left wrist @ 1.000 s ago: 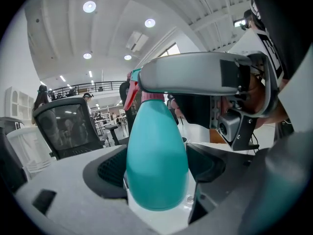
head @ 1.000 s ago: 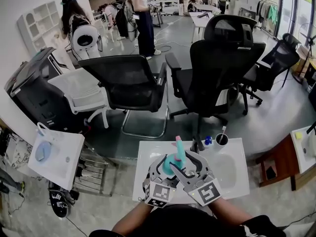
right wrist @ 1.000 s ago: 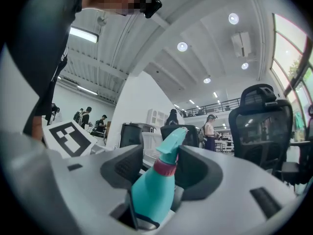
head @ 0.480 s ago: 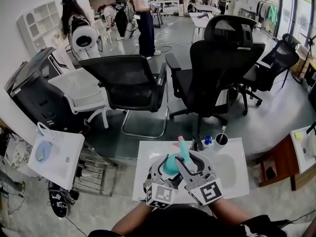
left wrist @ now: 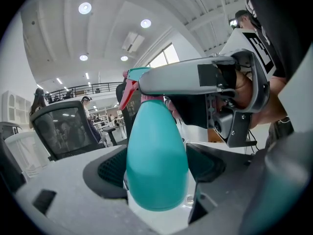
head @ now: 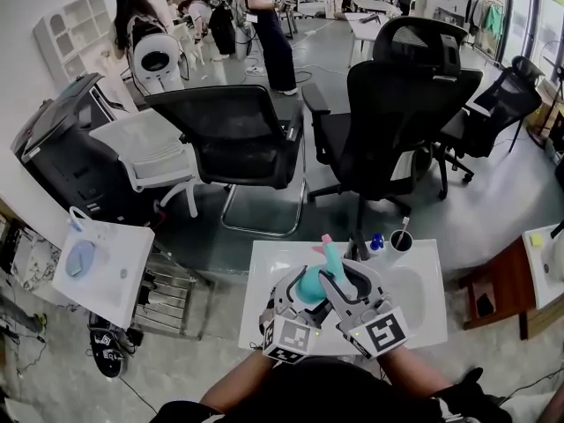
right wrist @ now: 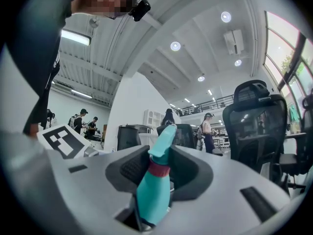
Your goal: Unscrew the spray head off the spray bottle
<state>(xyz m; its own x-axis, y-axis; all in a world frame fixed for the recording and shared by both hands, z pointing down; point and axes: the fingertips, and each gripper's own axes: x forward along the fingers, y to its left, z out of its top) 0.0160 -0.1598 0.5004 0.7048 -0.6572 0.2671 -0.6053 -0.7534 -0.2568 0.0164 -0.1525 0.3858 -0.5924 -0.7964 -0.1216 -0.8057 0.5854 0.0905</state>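
A teal spray bottle [head: 308, 286] with a pink collar [right wrist: 159, 169] and a teal spray head [right wrist: 164, 140] is held upright over the white table [head: 264, 276]. My left gripper [head: 302, 293] is shut on the bottle's wide body [left wrist: 156, 160], one pad on each side. My right gripper [head: 337, 274] reaches in from the right at the top. Its jaws have just been closing, and its pads now sit against the collar and spray head [head: 328, 256]. In the left gripper view, a finger of the right gripper [left wrist: 186, 80] crosses in front of the spray head.
A black cup [head: 401, 241] with a brush and a small blue-capped bottle [head: 377, 241] stand at the table's far edge. Two black office chairs [head: 231, 139] [head: 397, 117] are beyond it. A smaller white table [head: 106, 276] lies to the left. People stand far off.
The right gripper's jaws have narrowed round the spray head and shifted slightly. The left gripper and the bottle body have stayed where they were.
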